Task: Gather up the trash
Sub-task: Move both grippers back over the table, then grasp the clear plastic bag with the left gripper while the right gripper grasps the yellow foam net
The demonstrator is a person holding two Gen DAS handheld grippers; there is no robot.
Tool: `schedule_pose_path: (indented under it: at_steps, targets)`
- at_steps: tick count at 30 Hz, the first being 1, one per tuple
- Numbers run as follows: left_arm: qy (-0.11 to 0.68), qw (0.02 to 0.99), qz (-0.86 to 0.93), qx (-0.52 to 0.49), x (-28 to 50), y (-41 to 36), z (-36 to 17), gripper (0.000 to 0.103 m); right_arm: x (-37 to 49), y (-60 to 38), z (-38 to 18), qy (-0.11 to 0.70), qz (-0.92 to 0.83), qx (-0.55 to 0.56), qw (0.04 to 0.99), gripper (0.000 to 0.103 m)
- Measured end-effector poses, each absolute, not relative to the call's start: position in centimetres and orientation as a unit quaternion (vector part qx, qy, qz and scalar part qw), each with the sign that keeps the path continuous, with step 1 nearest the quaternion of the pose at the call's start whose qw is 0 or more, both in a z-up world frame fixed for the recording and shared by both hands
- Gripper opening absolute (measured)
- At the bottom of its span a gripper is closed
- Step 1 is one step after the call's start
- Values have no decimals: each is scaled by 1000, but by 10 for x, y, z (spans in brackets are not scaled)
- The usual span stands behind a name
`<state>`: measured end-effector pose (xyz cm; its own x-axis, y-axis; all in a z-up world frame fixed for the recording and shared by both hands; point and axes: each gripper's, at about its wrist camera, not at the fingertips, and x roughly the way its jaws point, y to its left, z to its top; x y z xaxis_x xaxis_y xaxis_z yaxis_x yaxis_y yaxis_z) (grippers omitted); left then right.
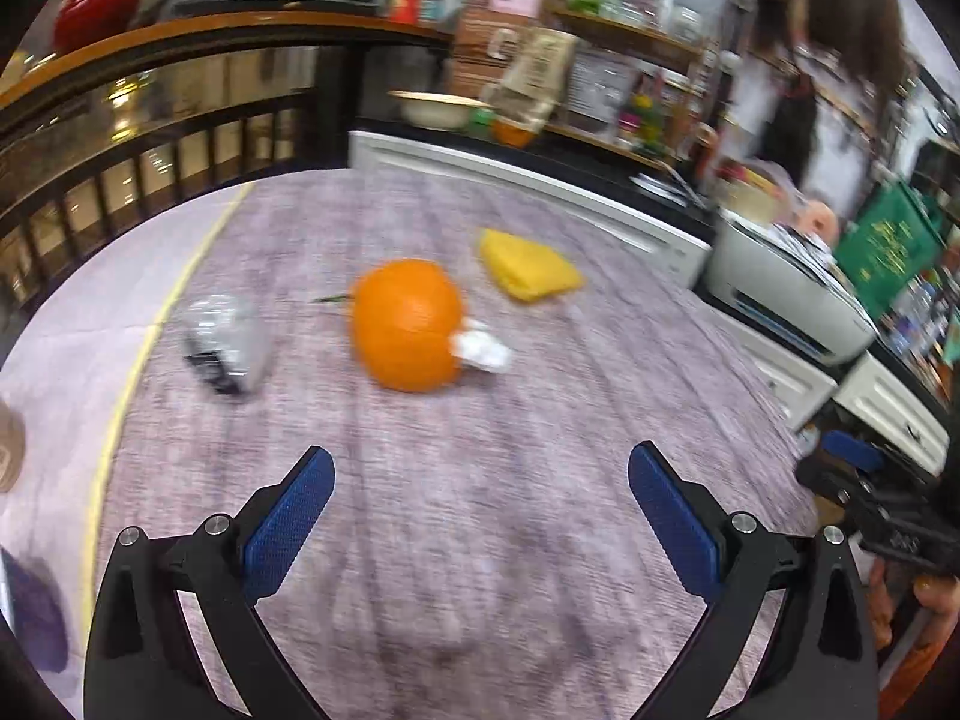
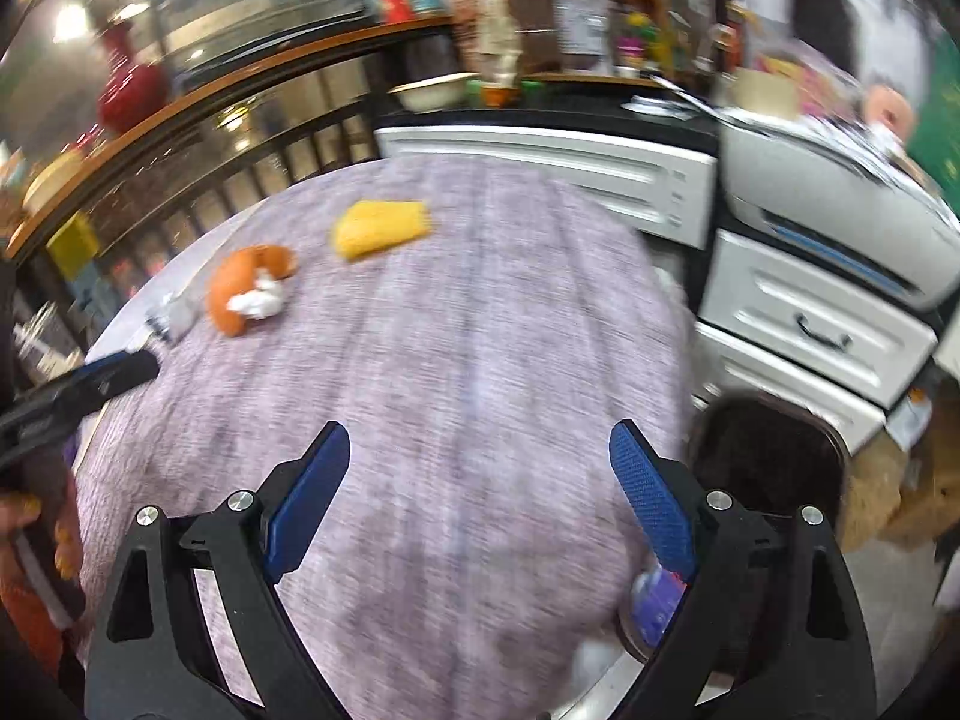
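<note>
Several items lie on a table under a purple-grey cloth [image 1: 480,540]: an orange round thing [image 1: 408,327], a crumpled white tissue [image 1: 480,351] against it, a yellow folded piece [image 1: 531,267] behind, and a crumpled silver wrapper [image 1: 225,342] to the left. My left gripper [image 1: 480,455] hangs open and empty, well short of them. My right gripper [image 2: 480,431] is open and empty too. From there the orange thing [image 2: 240,294], tissue [image 2: 258,300], yellow piece [image 2: 381,228] and wrapper [image 2: 171,315] lie far off at the upper left. Both views are motion-blurred.
White drawers [image 2: 810,330] and a grey printer [image 2: 828,210] stand right of the table. A dark bin [image 2: 768,456] sits below the table's right edge. A railing and wooden shelf [image 1: 180,36] run behind. A purple-and-white item [image 2: 657,597] lies by my right finger.
</note>
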<state>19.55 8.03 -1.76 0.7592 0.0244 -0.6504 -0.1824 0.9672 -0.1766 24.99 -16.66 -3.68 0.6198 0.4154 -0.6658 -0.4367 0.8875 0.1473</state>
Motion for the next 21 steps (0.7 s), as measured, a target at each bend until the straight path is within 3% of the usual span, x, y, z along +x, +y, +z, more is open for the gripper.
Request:
schedule_pose_path:
  at_steps: [10,21]
  targets:
    - [335,920,143,-144,210,155,-18,97,254,-84,-19,328,285,-116,893,87]
    - [365,901,173,-159,243,188,-34,90,342,-15,-28,385,280,-110,872,87]
